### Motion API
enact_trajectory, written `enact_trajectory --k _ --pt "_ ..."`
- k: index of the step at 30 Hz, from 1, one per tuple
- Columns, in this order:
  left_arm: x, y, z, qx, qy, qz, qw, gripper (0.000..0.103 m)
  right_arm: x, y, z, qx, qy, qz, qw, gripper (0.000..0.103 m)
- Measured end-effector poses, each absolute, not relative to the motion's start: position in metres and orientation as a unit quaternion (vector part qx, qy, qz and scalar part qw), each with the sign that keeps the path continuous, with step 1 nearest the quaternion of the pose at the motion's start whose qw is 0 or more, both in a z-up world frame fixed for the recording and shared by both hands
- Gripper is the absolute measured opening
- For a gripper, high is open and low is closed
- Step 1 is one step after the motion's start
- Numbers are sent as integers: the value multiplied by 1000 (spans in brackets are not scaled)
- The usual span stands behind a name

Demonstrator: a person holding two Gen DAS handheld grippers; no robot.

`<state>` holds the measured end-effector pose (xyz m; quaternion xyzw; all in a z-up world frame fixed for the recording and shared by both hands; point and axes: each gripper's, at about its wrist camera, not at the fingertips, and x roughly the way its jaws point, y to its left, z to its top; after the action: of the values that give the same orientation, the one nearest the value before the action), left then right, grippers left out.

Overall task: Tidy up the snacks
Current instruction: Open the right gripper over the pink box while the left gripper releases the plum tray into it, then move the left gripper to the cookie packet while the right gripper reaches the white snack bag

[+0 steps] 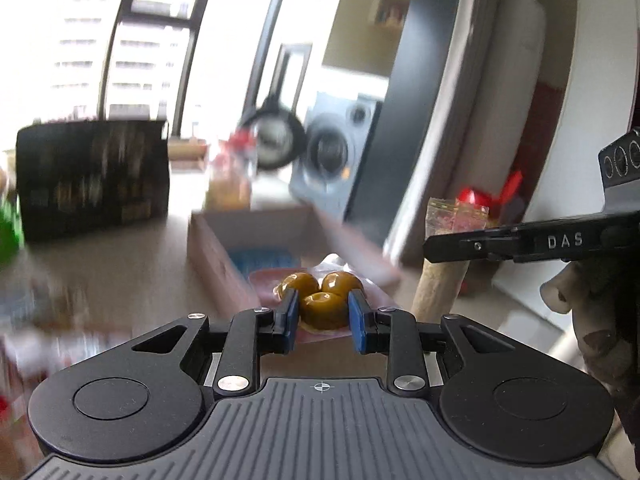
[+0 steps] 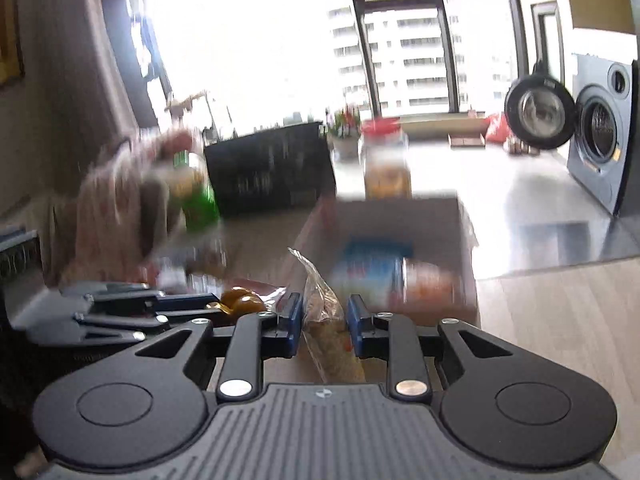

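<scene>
The left gripper [image 1: 323, 322] was clamped on a packet of round yellow sweets [image 1: 323, 300] at its twelve o'clock, above the cardboard box [image 1: 216, 256], while the right gripper [image 2: 323, 322] pinched a clear bag of snacks [image 2: 326, 320] dead centre.

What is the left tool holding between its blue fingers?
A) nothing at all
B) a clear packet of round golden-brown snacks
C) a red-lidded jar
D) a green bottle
B: in the left wrist view, the left gripper has its blue fingers closed against the sides of the packet of round golden-brown snacks.
</scene>
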<state>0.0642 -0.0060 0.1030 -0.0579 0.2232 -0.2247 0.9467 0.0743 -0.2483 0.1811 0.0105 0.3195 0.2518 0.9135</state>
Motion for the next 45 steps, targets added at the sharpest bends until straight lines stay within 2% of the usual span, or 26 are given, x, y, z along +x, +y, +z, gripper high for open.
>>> enact_trajectory --k 3,6,10,12,18,26,34,39,45 --pt "100 -16 112 -58 220 -221 948 31 105 -245 203 31 296 241 924 24" --pt "142 -27 102 -71 250 -221 940 31 145 -234 208 30 289 210 934 24" --pt "186 -27 72 -117 334 -211 911 32 208 -216 184 31 341 179 922 24" --pt "191 -18 63 -139 339 -202 908 30 226 -213 167 46 362 156 918 26" --pt "167 17 74 -156 301 -154 928 29 231 -196 151 29 365 135 921 42" --pt "104 106 82 -174 258 -109 944 29 220 -150 156 10 367 160 916 43" --pt "66 208 58 -218 270 47 937 29 191 -46 106 -19 417 270 868 47" --pt "52 218 47 -223 276 34 934 29 180 11 73 -41 432 311 846 47" --pt "47 230 37 -252 261 51 930 29 211 51 59 -20 403 291 867 50"
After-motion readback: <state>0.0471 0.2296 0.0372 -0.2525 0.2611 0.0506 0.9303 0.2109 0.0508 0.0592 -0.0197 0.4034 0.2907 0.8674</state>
